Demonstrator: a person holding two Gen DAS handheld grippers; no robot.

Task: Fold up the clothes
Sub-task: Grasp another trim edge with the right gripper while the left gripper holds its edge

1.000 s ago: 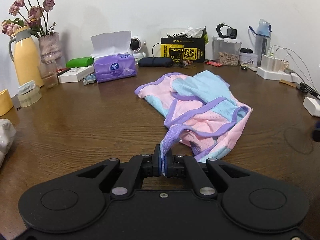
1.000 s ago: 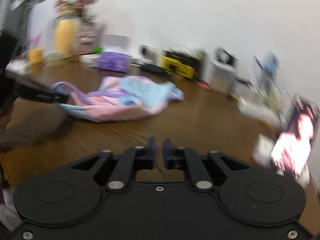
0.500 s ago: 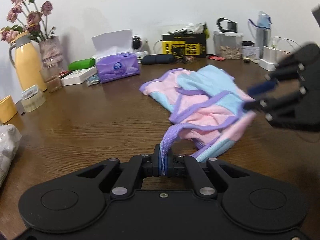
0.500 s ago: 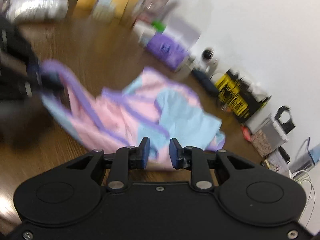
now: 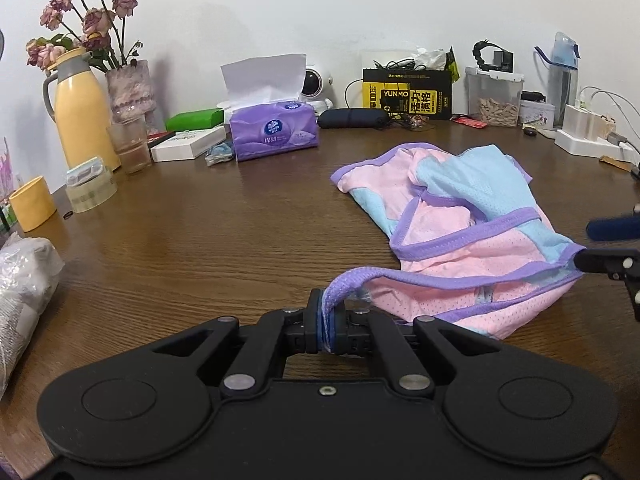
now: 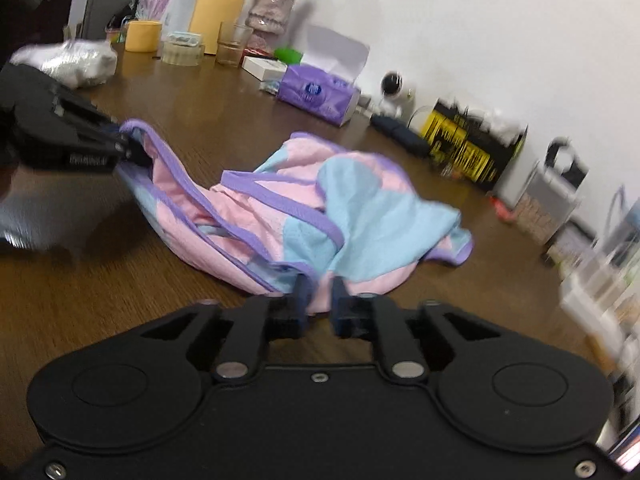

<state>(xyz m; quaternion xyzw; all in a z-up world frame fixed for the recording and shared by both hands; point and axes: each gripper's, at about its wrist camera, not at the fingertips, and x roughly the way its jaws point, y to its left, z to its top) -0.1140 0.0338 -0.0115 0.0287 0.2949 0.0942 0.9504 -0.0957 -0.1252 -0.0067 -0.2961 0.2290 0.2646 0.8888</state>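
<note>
Loosely crumpled, the garment (image 5: 452, 236) lies on the wood-grain desk (image 5: 200, 248): a thin, perforated mesh fabric in pink and pale blue panels, edged with ribbed purple binding. It is bunched into soft folds rather than spread flat.

The left gripper (image 5: 327, 326) is clamped on a purple-bound strap of the garment; the strap rises from the heap in a short arch and disappears between the two black fingers, which are pressed together with only cloth between them. In the right wrist view this same gripper (image 6: 124, 148) holds the strap end lifted just off the desk at the garment's far left edge.

The right gripper (image 6: 318, 300) has its fingers parted, a clear gap between them, with the garment's near pink-and-blue hem lying in and just beyond that gap; whether the pads touch the cloth cannot be told. From the left wrist view its fingers (image 5: 608, 262) sit at the garment's right corner.
</note>
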